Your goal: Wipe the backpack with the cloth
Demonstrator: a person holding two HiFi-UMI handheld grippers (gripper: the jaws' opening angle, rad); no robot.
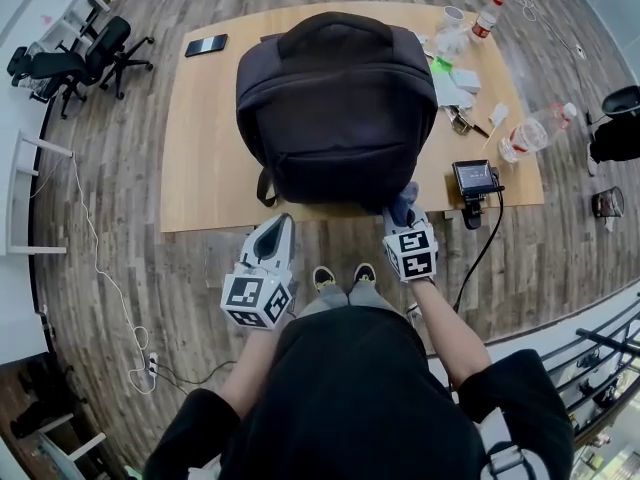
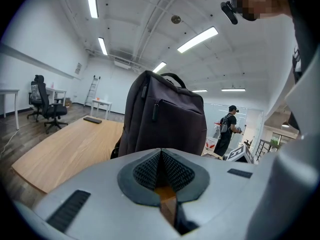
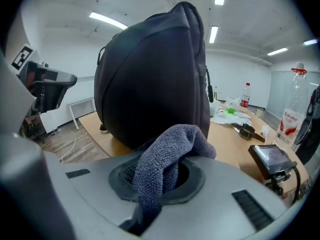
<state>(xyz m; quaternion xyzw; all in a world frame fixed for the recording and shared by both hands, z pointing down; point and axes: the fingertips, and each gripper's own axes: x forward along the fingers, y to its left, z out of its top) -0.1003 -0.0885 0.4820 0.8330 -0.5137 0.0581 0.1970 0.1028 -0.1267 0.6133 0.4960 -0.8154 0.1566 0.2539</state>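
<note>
Position: the backpack (image 1: 335, 108) is standing upright on the counter (image 1: 205, 148), its base sitting near the front edge. The cloth (image 1: 404, 205) is bunching at the bag's lower right corner. I cannot tell whether it is touching the bag or just short of it.

Risks:
- The bag is standing free, with nothing bracing it. A firm stroke on the front panel is likely to end up tipping it backward, or sliding it toward the bottles (image 1: 535, 131) and papers (image 1: 452, 88) cluttering the counter's right side.
- The cloth is sitting wadded, not spread, with only a small lump facing the fabric. A stroke risks the hard fingers scraping the bag, or the cloth dragging out of the grip.
- A small screen (image 1: 474, 178) is perching at the counter edge just beside the right gripper (image 1: 403, 218). A sideways sweep could end up knocking it off.

Fingers:
- On the right gripper they are clamping the grey cloth, which is spilling up and over from between them.
- On the left gripper (image 1: 272, 230) they are pressing together on nothing. It is hanging off the front edge, apart from the bag and pointing toward it.
</note>
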